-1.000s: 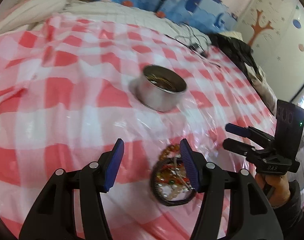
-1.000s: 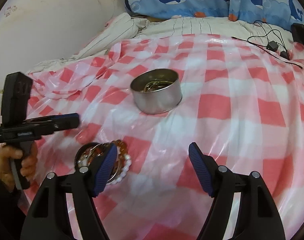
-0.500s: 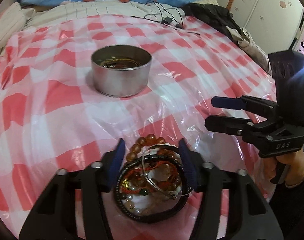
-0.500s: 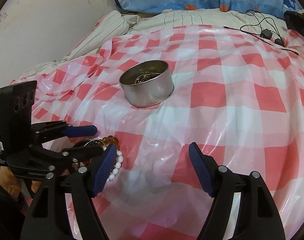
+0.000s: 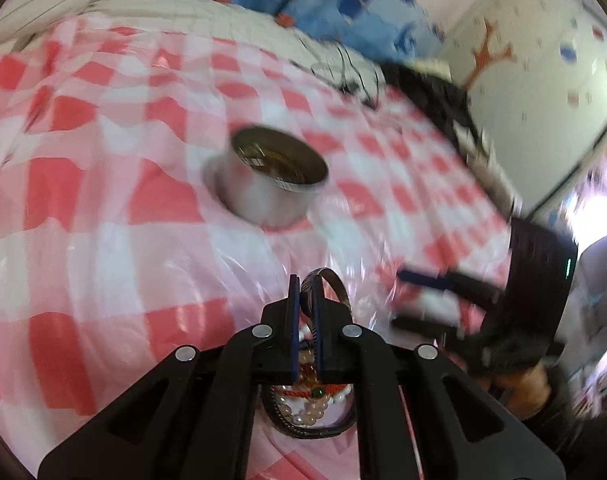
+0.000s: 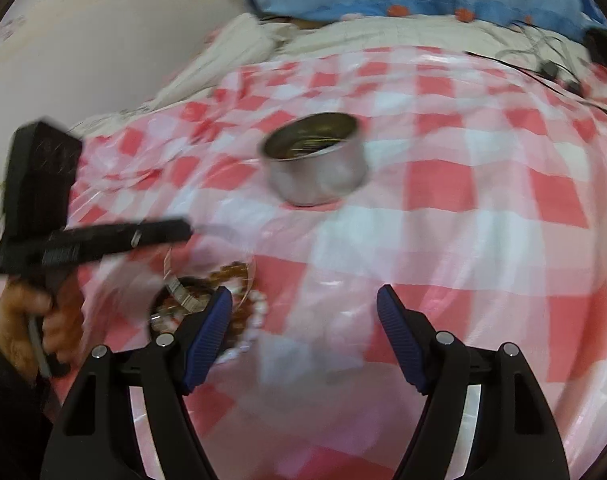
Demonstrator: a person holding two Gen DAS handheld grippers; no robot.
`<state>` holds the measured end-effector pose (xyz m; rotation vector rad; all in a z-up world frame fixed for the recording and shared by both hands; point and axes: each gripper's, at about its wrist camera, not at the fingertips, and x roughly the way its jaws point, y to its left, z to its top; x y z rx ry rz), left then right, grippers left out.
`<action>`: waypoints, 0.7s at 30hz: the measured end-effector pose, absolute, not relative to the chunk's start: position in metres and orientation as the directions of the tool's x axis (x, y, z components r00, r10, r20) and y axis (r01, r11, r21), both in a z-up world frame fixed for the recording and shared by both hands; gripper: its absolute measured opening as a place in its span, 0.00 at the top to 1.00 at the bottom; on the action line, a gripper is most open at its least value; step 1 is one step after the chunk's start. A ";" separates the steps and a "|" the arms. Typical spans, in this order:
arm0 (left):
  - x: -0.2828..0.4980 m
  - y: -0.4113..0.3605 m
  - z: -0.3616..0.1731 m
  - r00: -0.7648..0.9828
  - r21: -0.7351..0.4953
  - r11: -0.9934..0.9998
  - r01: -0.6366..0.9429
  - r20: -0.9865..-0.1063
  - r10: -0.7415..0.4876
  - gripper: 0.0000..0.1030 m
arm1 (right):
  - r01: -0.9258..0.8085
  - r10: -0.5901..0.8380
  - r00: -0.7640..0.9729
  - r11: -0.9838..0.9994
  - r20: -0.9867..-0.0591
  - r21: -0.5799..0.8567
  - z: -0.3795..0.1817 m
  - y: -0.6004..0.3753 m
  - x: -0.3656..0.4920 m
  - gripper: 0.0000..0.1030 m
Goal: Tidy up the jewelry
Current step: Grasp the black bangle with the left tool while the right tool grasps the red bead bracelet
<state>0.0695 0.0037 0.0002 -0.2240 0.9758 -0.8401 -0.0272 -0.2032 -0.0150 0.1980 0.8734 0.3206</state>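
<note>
Your left gripper (image 5: 306, 316) has its fingers pressed nearly together, pinching a dark metal bangle (image 5: 330, 285) by its rim so the ring stands up past the fingertips. Your right gripper (image 6: 303, 340) holds nothing, with its fingers spread wide above the checked sheet (image 6: 483, 184) on the bed. The bangle hangs above the pile of bracelets (image 5: 307, 408), which shows under the left gripper's body at 6 o'clock in the left wrist view. The metal tin (image 5: 272, 181), where some jewelry already lies, stands well apart at about 11 o'clock from the left fingertips. The grip looks thin: only a short arc of rim sits between the pads, so the bangle could twist or slip out on the way to the tin. The plastic sheet lies over soft bedding, so a bump against the tin's wall could tip or shove it. Both views are blurred, so take the exact contact as uncertain. The left wrist view shows the pinch itself and the red cord and pearl strands below, while the right wrist view shows the left gripper from the side at 9 o'clock, with the pile beneath it partly hidden by your own left finger, and the open stretch of sheet toward the tin.
</note>
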 end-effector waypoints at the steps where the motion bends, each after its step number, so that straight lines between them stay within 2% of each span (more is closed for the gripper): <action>1: 0.072 0.008 0.002 0.292 -0.534 0.672 0.512 -0.628 -0.721 0.95 | -0.243 0.379 0.595 0.925 -0.709 0.290 -0.012 -0.194 -0.030 0.30; 5: 0.081 0.031 0.009 0.352 -0.565 0.689 0.453 -0.597 -0.721 0.95 | -0.434 0.443 0.563 0.877 -0.697 0.207 -0.007 -0.147 -0.043 0.31; 7: 0.082 0.035 0.010 0.363 -0.573 0.691 0.441 -0.591 -0.721 0.95 | -0.467 0.455 0.537 0.862 -0.710 0.198 -0.012 -0.132 -0.042 0.50; 12: 0.084 0.035 0.011 0.360 -0.576 0.687 0.443 -0.587 -0.725 0.95 | -0.481 0.430 0.513 0.861 -0.743 0.165 -0.025 -0.114 -0.035 0.61; 14: 0.085 0.035 0.012 0.361 -0.575 0.687 0.444 -0.587 -0.725 0.95 | -0.478 0.407 0.512 0.867 -0.757 0.142 -0.029 -0.111 -0.035 0.62; 17: 0.085 0.034 0.013 0.361 -0.580 0.685 0.441 -0.584 -0.727 0.95 | -0.467 0.397 0.510 0.873 -0.763 0.141 -0.031 -0.113 -0.033 0.76; 18: 0.085 0.034 0.013 0.361 -0.579 0.686 0.441 -0.585 -0.726 0.95 | -0.457 0.396 0.512 0.877 -0.762 0.149 -0.031 -0.117 -0.033 0.84; 19: 0.085 0.034 0.013 0.360 -0.579 0.685 0.442 -0.585 -0.727 0.95 | -0.449 0.406 0.510 0.878 -0.759 0.167 -0.030 -0.121 -0.031 0.88; 21: 0.085 0.035 0.012 0.358 -0.579 0.685 0.443 -0.586 -0.727 0.95 | -0.445 0.439 0.502 0.870 -0.745 0.213 -0.029 -0.126 -0.030 0.91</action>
